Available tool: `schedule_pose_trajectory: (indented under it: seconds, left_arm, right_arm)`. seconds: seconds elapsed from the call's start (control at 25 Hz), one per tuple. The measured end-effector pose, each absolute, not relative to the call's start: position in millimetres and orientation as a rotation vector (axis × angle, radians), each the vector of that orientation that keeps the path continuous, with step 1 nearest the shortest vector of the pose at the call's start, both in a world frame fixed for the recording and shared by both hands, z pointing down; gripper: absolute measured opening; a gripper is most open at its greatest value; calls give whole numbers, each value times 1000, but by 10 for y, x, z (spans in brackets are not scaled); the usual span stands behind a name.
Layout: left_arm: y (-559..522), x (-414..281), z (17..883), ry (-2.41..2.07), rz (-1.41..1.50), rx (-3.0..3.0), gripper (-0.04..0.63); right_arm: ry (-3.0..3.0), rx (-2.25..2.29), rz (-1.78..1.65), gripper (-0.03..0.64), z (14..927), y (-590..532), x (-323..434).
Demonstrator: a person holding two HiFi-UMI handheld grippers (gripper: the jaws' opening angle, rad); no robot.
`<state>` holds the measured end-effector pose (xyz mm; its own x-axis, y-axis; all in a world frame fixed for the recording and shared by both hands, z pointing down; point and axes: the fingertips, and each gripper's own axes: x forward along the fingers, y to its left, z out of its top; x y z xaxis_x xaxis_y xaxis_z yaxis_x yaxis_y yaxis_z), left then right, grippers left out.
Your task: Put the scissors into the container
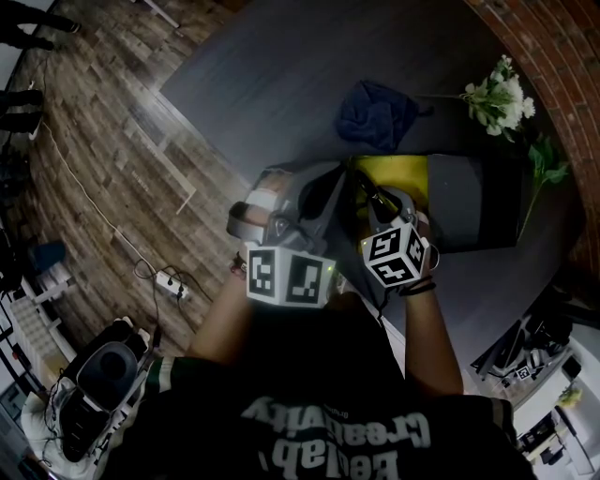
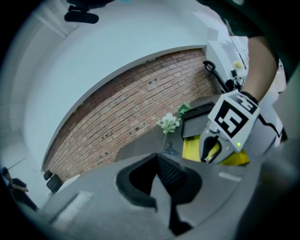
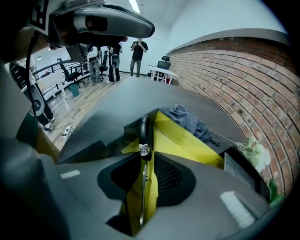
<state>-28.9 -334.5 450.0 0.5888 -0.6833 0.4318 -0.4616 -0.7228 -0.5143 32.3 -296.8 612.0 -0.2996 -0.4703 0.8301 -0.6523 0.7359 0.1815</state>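
Only in the right gripper view: scissors [image 3: 142, 136] edge-on between the narrowly parted jaws of the right gripper [image 1: 373, 199], seemingly unpinched, over the yellow container [image 3: 197, 145]. White sticker on the handle, print unreadable. Left gripper [image 2: 159, 171] closed, empty, alongside. From the head view: bare table [image 1: 281, 84] beyond, blue cloth [image 1: 377, 114] near the container's far edge.

Dim, underexposed head view, dark vignetted corners, strong fisheye bending at all edges, white ceiling strip light [image 3: 133, 4] glaring, grey left tool [image 2: 157, 164] blurred near lens, sheen on dark grey tabletop [image 1: 281, 84].
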Motion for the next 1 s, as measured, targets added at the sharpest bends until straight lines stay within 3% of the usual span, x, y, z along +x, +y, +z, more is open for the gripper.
schedule_pose_trajectory:
  seconds: [0.12,0.56,1.0]
  left_arm:
    - [-3339,-300,4490,932,-887,-2473,2]
    - [-3337,-315,4481,937,-881,-2472,2]
    - [-3321,-300,4493,933,-885,-2477,2]
  right_arm:
    - [-1955,849,244,135,6125,-2964,311]
    - [-1961,840,270,195,6125,-2924,289]
    - [-1968,841,287,201,6133,-2881,298]
